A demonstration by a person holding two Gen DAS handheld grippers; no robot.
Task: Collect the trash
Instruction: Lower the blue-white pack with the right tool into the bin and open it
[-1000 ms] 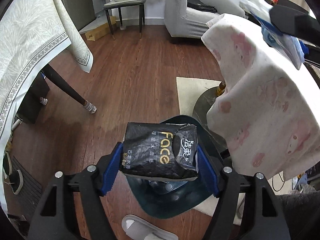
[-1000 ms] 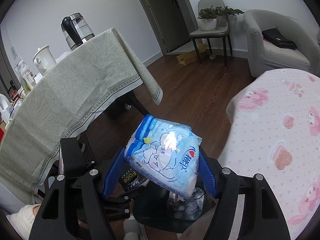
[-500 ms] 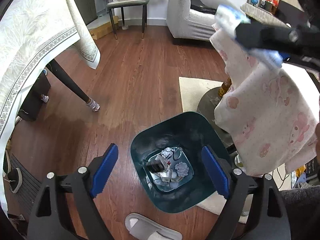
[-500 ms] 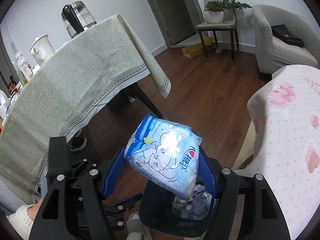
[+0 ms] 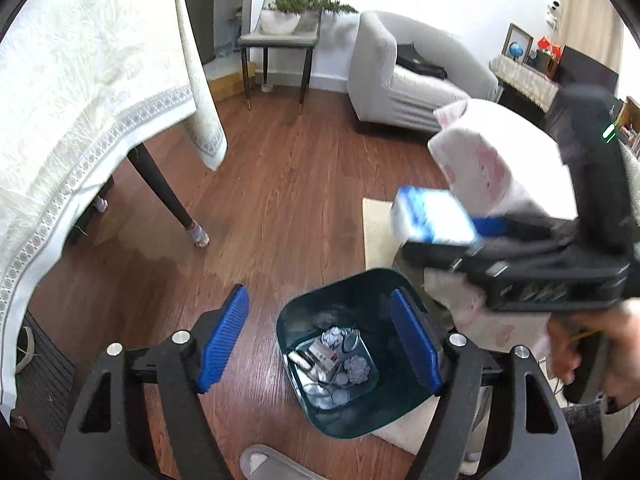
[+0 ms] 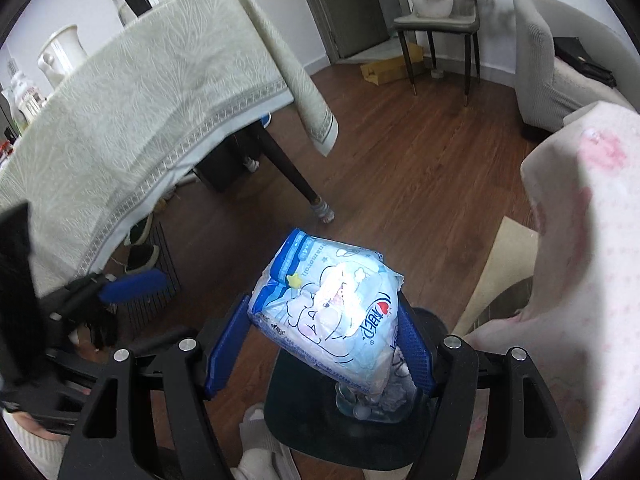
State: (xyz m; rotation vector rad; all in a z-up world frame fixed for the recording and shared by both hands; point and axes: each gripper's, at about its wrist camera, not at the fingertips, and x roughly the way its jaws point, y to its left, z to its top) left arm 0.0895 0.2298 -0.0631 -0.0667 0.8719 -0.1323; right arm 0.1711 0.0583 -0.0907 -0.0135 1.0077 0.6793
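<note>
A dark green trash bin (image 5: 304,320) stands on the wood floor, holding crumpled paper, wrappers and several small bits. My left gripper (image 5: 318,342) is open and empty, above the bin's left side. My right gripper (image 6: 320,344) is shut on a blue and white tissue pack (image 6: 332,308), held above the bin (image 6: 296,432). In the left wrist view the pack (image 5: 432,220) and the right gripper (image 5: 520,256) hang above the bin's far right side.
A table with a pale green cloth (image 5: 88,92) stands left, its dark leg (image 5: 160,188) near the bin. A pink-patterned cloth (image 5: 492,168) covers a table on the right. A cream rug (image 5: 376,224) lies beyond the bin, and a grey slipper (image 5: 272,464) by its near side.
My left gripper opened and the black tissue pack it held dropped into the bin. My right gripper moved down and over the bin with the blue pack.
</note>
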